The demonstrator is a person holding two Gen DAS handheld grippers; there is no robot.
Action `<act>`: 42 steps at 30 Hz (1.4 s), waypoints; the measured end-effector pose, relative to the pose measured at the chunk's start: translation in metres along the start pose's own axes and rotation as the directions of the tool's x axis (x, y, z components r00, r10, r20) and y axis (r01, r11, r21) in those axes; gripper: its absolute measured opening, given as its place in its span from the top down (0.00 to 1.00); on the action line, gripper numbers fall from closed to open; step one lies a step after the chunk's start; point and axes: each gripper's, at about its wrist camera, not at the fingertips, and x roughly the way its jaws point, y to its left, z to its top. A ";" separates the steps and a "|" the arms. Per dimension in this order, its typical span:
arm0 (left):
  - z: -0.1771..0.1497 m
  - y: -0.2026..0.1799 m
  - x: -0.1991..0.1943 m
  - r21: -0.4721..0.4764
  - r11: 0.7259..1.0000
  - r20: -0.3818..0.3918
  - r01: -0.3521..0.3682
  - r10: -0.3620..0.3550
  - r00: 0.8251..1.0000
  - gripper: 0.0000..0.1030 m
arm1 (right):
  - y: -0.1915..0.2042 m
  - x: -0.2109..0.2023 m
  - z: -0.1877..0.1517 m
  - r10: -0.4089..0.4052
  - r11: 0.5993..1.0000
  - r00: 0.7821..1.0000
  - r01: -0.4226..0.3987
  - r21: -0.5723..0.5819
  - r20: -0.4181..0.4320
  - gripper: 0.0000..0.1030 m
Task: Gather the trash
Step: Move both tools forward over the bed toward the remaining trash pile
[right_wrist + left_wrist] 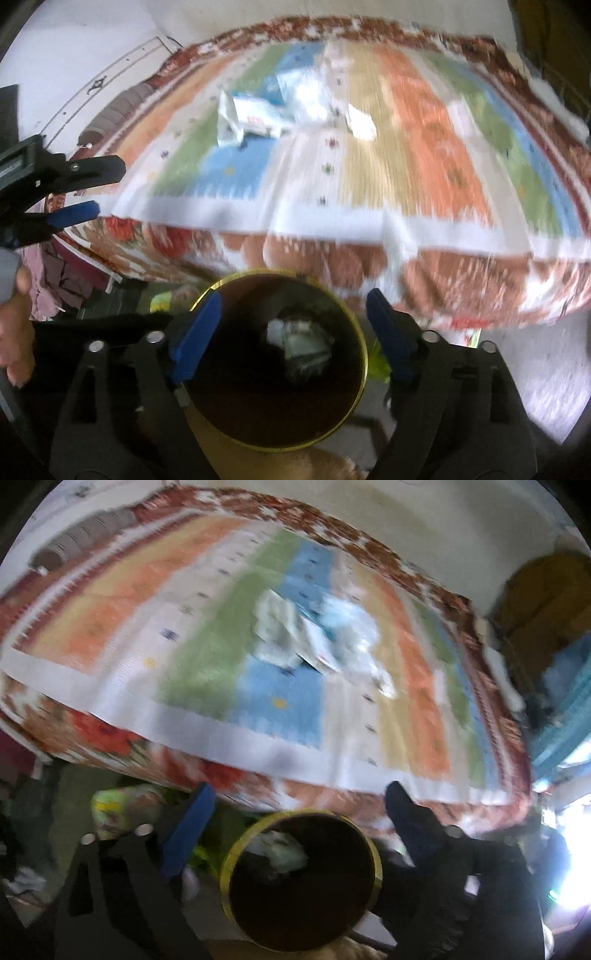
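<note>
Below both wrists: bin [277,369], crumpled trash inside.
Bed, 12 o'clock: wrappers [255,118] remain on the striped blanket [424,166].
Left hand-held gripper [299,801]: spread, empty.
Right hand-held gripper [293,314]: spread, empty.
Risk: thin wrappers may slip from the pinch.

Both wrist views are smeared by motion blur; the striped bedspread [258,646] shows no crisp pattern edges. Fisheye bending curves the bed and darkens the corners. Daylight blows out to white glare at four o'clock in the left view. The bin [277,362] interior sits in deep shadow in both.
</note>
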 end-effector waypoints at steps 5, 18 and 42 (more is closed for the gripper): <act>0.019 0.006 -0.011 0.012 0.995 0.082 -0.098 0.097 0.992 0.06 | 0.012 -0.005 0.020 -0.009 0.997 0.997 0.015 -0.077 0.071 0.09; 0.059 0.021 -0.002 -0.008 0.999 0.056 -0.046 0.046 0.997 0.06 | 0.031 -0.002 0.055 0.011 0.989 0.989 0.011 -0.149 0.146 0.09; 0.112 0.046 0.047 -0.110 0.993 -0.004 0.045 -0.046 0.999 0.06 | 0.064 0.072 0.109 -0.013 0.944 0.992 0.052 -0.326 0.122 0.10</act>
